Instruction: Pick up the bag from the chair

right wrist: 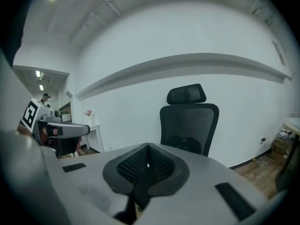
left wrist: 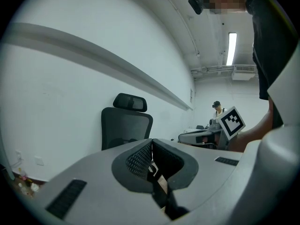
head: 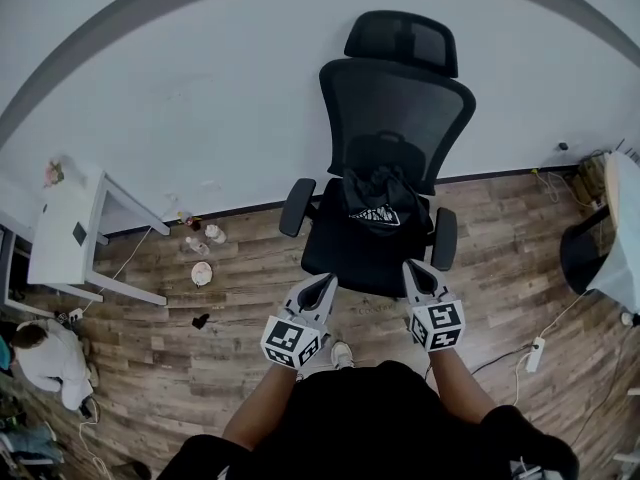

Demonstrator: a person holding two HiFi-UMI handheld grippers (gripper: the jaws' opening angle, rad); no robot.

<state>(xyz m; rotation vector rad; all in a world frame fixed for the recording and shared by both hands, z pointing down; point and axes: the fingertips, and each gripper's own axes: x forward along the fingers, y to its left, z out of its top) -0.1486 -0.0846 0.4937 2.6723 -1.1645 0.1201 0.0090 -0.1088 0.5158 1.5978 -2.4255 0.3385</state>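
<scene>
A black bag (head: 380,204) with a white logo lies on the seat of a black mesh office chair (head: 395,108), leaning against the backrest. Both grippers hover just in front of the seat's front edge, short of the bag. My left gripper (head: 321,288) is shut and empty, as is my right gripper (head: 416,272). In the left gripper view the closed jaws (left wrist: 151,143) point at the chair (left wrist: 125,124). In the right gripper view the closed jaws (right wrist: 148,147) point at the chair (right wrist: 189,118), where the bag (right wrist: 181,142) shows as a dark shape low on the seat.
A white table (head: 62,230) stands at the left by the wall. Small bottles and a disc (head: 201,251) litter the wooden floor beside the chair. A person (head: 45,356) crouches at the lower left. Another dark chair (head: 583,251) and a power strip (head: 533,354) are at the right.
</scene>
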